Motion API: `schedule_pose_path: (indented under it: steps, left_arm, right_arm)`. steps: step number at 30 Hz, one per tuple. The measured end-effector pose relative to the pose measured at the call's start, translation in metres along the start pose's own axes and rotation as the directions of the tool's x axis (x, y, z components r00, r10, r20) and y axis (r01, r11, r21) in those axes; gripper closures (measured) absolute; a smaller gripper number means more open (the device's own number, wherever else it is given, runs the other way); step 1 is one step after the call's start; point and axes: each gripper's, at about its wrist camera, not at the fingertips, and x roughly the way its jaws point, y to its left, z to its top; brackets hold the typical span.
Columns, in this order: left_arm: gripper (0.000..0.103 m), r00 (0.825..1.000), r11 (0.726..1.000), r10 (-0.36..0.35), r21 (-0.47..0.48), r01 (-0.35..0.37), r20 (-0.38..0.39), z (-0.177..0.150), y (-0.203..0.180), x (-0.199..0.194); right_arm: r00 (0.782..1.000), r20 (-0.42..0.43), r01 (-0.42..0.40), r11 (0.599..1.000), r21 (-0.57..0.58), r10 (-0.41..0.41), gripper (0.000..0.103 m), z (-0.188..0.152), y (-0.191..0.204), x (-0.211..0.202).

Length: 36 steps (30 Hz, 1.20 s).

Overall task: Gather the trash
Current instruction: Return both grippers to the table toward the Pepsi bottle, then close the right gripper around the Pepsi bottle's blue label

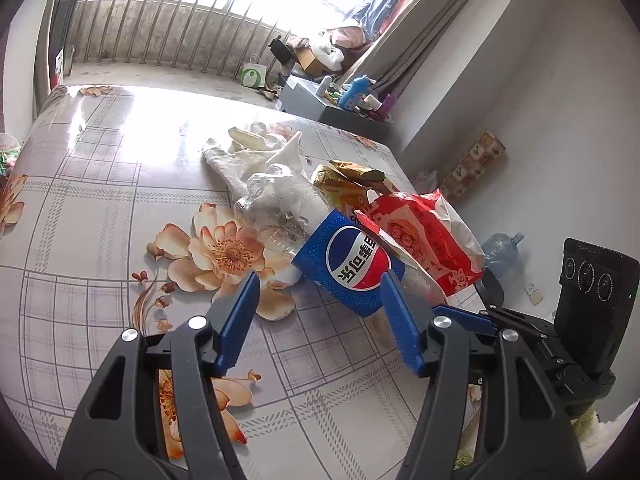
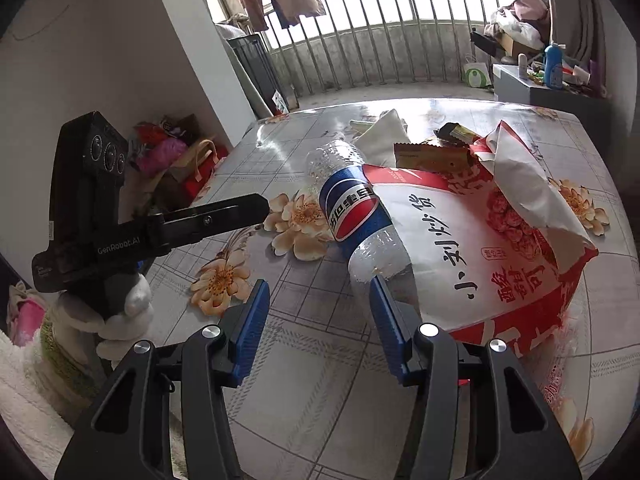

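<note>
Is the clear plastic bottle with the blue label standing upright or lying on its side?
Lying on its side. The clear plastic bottle with the blue label rests lengthwise on the flowered tablecloth, partly against the red and white paper bag.

A clear, empty plastic bottle (image 2: 356, 216) with a blue, red and white label lies on its side, tilted from eleven to five o'clock. At its three o'clock, touching it, a crumpled red-and-white snack bag (image 2: 500, 240) lies open. Behind, around twelve, sit a tan wrapper (image 2: 432, 156) and white cloth (image 2: 384, 132).
</note>
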Motion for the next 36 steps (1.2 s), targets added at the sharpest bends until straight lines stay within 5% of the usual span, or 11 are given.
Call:
schedule_pose_path:
  steps: [14, 22, 30, 36]
  left_arm:
    - [0.065, 0.998, 0.998, 0.026, -0.061, -0.029, -0.049, -0.006, 0.028, 0.007]
    - [0.068, 0.996, 0.992, 0.054, -0.112, -0.061, -0.066, -0.008, 0.043, 0.008]
    - [0.068, 0.995, 0.986, 0.088, -0.136, -0.095, -0.055, -0.006, 0.051, 0.004]
    - [0.068, 0.992, 0.983, 0.101, -0.147, -0.111, -0.069, -0.009, 0.057, 0.001]
  right_arm:
    - [0.994, 0.011, 0.106, 0.994, -0.020, -0.106, 0.048, 0.032, 0.009, 0.015]
    - [0.985, -0.049, 0.159, 0.980, -0.117, -0.166, 0.035, 0.046, 0.019, 0.040]
    - [0.982, -0.183, -0.070, 0.994, -0.088, 0.053, 0.035, 0.040, 0.037, 0.031]
    - [0.995, -0.098, 0.004, 0.999, -0.055, -0.010, 0.035, 0.046, 0.018, 0.028]
